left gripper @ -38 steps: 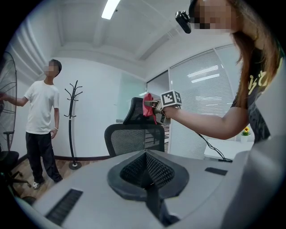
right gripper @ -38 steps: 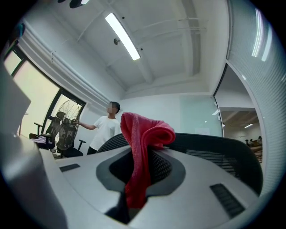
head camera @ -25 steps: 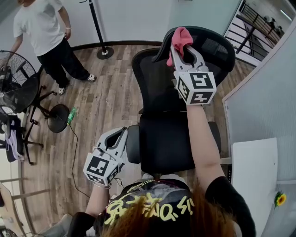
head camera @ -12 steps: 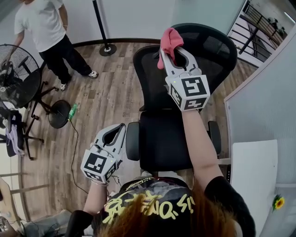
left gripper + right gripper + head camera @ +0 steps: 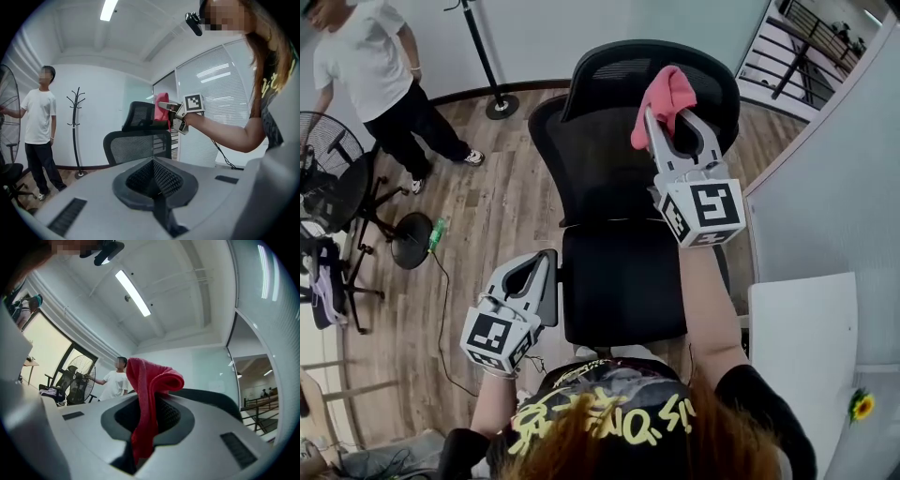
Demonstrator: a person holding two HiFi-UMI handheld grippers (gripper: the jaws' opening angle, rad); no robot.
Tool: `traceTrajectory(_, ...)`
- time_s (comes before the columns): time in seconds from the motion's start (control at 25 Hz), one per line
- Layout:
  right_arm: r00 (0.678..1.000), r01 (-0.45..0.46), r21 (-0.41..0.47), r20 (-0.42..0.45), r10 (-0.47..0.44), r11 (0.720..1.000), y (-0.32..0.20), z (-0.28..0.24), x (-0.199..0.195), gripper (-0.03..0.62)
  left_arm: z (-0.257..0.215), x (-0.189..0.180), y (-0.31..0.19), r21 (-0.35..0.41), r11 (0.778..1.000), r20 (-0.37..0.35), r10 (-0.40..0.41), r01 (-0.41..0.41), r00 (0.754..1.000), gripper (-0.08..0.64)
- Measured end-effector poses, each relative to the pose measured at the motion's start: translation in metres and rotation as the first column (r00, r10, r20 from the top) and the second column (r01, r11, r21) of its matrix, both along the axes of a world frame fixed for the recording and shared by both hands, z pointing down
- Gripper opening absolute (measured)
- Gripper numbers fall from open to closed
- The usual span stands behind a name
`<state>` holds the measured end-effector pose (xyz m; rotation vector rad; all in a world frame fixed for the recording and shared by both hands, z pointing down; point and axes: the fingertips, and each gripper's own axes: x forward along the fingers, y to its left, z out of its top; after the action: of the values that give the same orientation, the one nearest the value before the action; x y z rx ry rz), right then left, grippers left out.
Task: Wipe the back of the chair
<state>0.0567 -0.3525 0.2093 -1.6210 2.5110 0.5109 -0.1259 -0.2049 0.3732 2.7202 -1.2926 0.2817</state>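
The red cloth (image 5: 667, 94) clamped in the right gripper (image 5: 671, 127) is best dragged flat across the chair back (image 5: 600, 164); the left gripper (image 5: 546, 269) is clenched empty.

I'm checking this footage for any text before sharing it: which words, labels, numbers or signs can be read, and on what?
On the person's black shirt, yellow lettering: upside down and stylised, unreadable.
On the left gripper a cube, on the right gripper a cube: black-and-white square markers, no words.
The pink cloth and the chair: no label shows.
Nothing here reads as text.
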Motion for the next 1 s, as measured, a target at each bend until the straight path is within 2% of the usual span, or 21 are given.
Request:
traceTrajectory(0.28,0.989,-0.145,-0.004,0.023,0.145,0.989,0.015,0.008,0.108,0.061,-0.005,0.055,0.003,0.009,1.0,-0.001,0.028,-0.028,1.0,-0.006)
traceTrajectory(0.48,0.977,-0.215,-0.014,0.011,0.215,0.977,0.015,0.019,0.159,0.061,-0.006,0.083,0.01,0.008,1.0,0.006,0.026,-0.026,1.0,-0.006)
traceTrajectory(0.6,0.972,-0.235,-0.011,-0.009,0.235,0.972,0.012,0.025,0.175,0.061,-0.005,0.09,0.015,0.001,1.0,0.017,0.006,-0.006,1.0,-0.006)
traceTrajectory(0.72,0.959,-0.266,0.025,-0.097,0.267,0.964,0.008,0.029,0.179,0.061,-0.005,0.093,0.018,-0.003,1.0,0.025,-0.019,0.019,0.999,-0.006)
traceTrajectory(0.88,0.944,-0.258,0.047,-0.2,0.262,0.965,-0.001,0.039,0.168,0.061,-0.003,0.092,0.03,-0.007,0.997,0.04,-0.07,0.071,0.997,-0.006)
traceTrajectory(1.0,0.946,-0.242,0.042,-0.211,0.245,0.969,-0.009,0.045,0.161,0.061,-0.002,0.091,0.036,-0.009,0.994,0.05,-0.104,0.104,0.993,-0.006)
